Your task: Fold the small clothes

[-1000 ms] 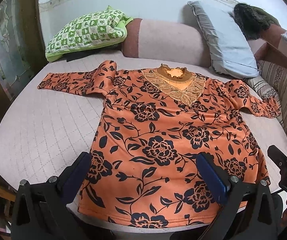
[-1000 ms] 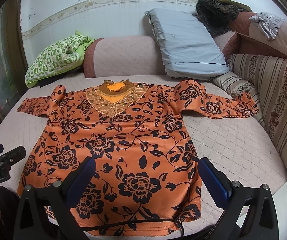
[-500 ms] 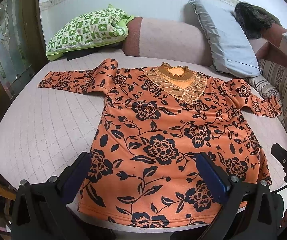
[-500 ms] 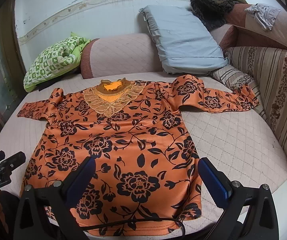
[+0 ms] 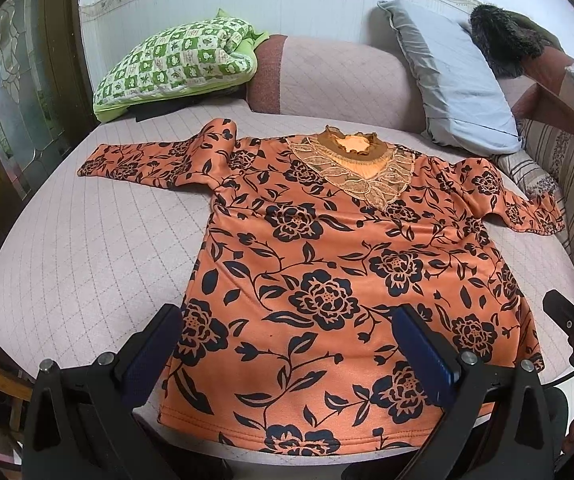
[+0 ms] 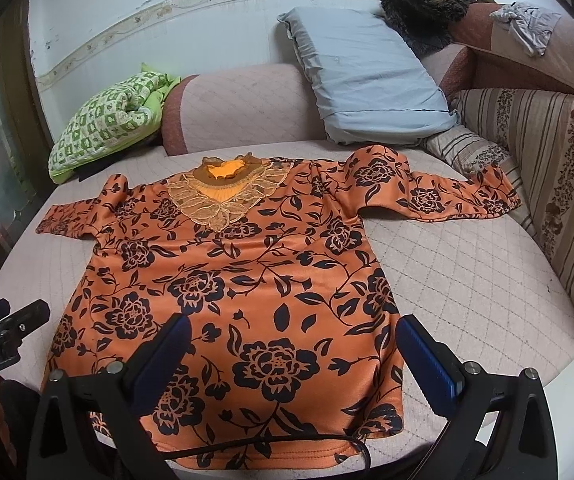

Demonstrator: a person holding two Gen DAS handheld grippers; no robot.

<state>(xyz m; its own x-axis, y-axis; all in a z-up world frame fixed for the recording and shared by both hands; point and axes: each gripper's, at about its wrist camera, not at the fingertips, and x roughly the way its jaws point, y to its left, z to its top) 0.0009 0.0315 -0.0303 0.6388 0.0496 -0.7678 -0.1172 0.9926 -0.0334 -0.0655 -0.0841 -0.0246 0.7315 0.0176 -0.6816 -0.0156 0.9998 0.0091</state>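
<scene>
Orange floral top (image 5: 327,280) lies flat, face up on the quilted sofa seat (image 5: 87,240), hem nearest both grippers, collar far, long axis running straight away. Left gripper (image 5: 287,344) and right gripper (image 6: 293,344) both agape, empty, above the hem. 2 sleeves spread sideways; each sleeve nearer its own-side gripper

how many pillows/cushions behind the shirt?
2. The green checked cushion lies at the far left by the backrest; the grey-blue pillow leans against the backrest at the far right, beyond the orange floral shirt. More may sit out of frame.
</scene>
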